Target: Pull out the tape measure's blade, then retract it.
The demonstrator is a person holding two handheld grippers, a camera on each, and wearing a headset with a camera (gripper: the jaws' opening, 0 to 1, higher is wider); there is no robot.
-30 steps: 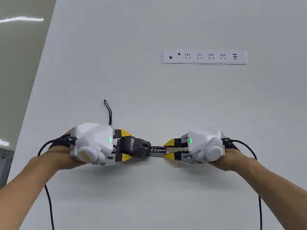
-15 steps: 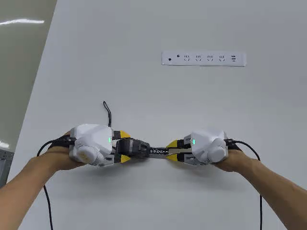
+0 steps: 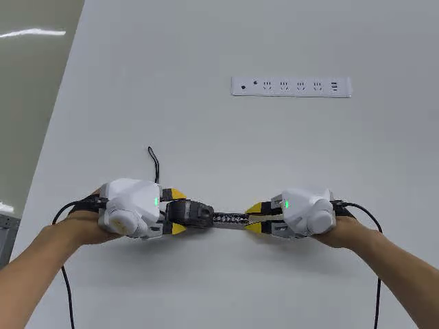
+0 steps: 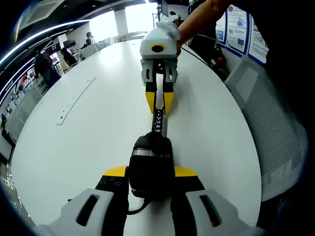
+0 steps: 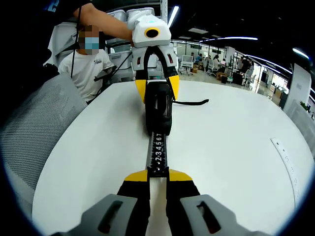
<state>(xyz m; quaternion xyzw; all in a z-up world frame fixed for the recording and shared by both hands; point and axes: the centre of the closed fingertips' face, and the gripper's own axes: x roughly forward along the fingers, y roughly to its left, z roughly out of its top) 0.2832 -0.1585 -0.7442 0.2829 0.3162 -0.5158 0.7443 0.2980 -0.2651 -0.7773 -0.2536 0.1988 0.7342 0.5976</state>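
Barely out: a short stretch of blade is held between two grips

Low over the white tabletop (image 3: 206, 123), the black tape measure (image 3: 195, 213) is gripped by its case in the left hand-held gripper (image 3: 180, 210), whose yellow-tipped jaws are closed against the case's sides. The blade (image 3: 230, 218) is drawn out toward the right hand-held gripper (image 3: 255, 218), whose jaws are pinched narrow on the blade's end. A short numbered stretch is exposed between the two (digits up to about seven can be read in the right gripper view). Whether the case rests on the tabletop or is carried just above it cannot be told.

The pull-out step is judged to be under way, with most of the blade's length probably not yet drawn.

The main risk is judged to lie at the right-hand pinch. Only a thin strip is held there, so the blade could be lost from the jaws if the spring's pull rises or the grip is eased, and it would then be snapped back into the case. A second risk is judged at the case: if the pull is taken off the line of the blade, the case could be twisted in the left jaws, or the blade could be kinked. On retraction, a sudden release could let the blade be whipped home rather than fed back. The thin black wrist strap (image 3: 154, 159), which trails on the tabletop behind the left hand-held gripper, could be caught if the case is shifted that way.
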